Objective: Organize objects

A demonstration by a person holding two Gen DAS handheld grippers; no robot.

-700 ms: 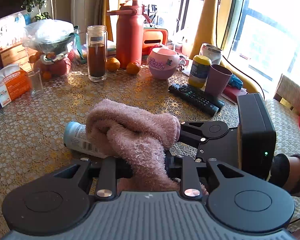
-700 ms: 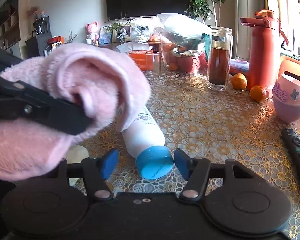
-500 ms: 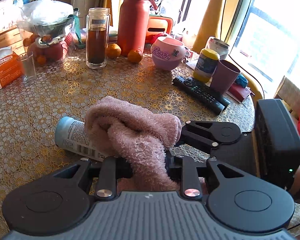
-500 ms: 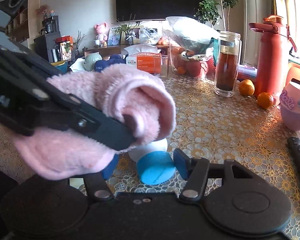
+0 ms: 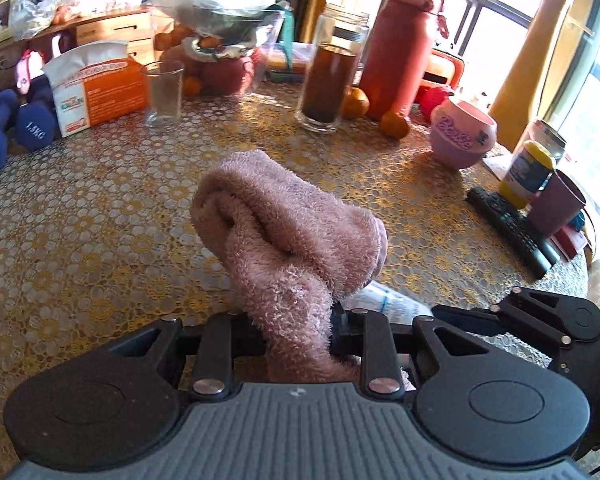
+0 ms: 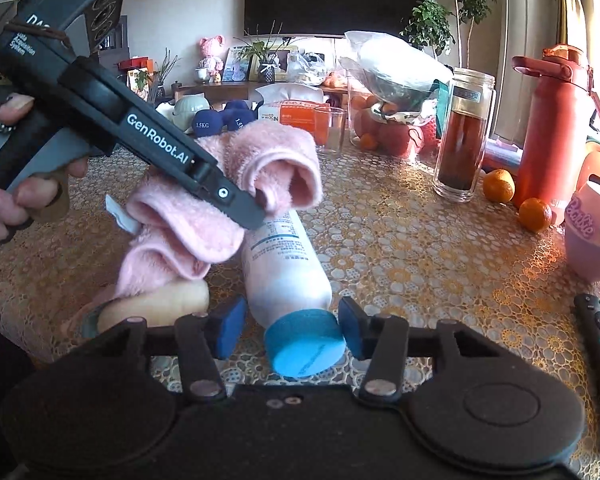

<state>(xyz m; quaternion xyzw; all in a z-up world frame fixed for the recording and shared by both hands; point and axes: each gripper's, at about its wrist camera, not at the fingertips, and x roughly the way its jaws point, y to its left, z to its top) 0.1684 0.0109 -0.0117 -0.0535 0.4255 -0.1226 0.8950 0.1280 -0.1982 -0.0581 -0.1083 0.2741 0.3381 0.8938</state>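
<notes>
My left gripper (image 5: 298, 320) is shut on a fluffy pink towel (image 5: 288, 232) and holds it above the table; it also shows in the right wrist view (image 6: 240, 208) with the towel (image 6: 220, 200) hanging from it. A white bottle with a blue cap (image 6: 288, 272) lies on its side on the gold-patterned table (image 6: 420, 256). My right gripper (image 6: 290, 330) is open, its blue pads either side of the cap, not closed on it. In the left wrist view only a bit of the bottle (image 5: 384, 304) shows behind the towel.
At the back stand a glass jar of dark liquid (image 6: 462, 136), a red flask (image 6: 552, 124), oranges (image 6: 534, 214), a pink Barbie cup (image 6: 592, 232), a drinking glass (image 5: 164, 92) and an orange box (image 5: 100, 88). Remotes (image 5: 512, 232) lie right. A cream object (image 6: 156, 306) lies under the towel.
My left gripper has swung left and lifted with the towel, uncovering the bottle. The right gripper stays open around the bottle's cap.
</notes>
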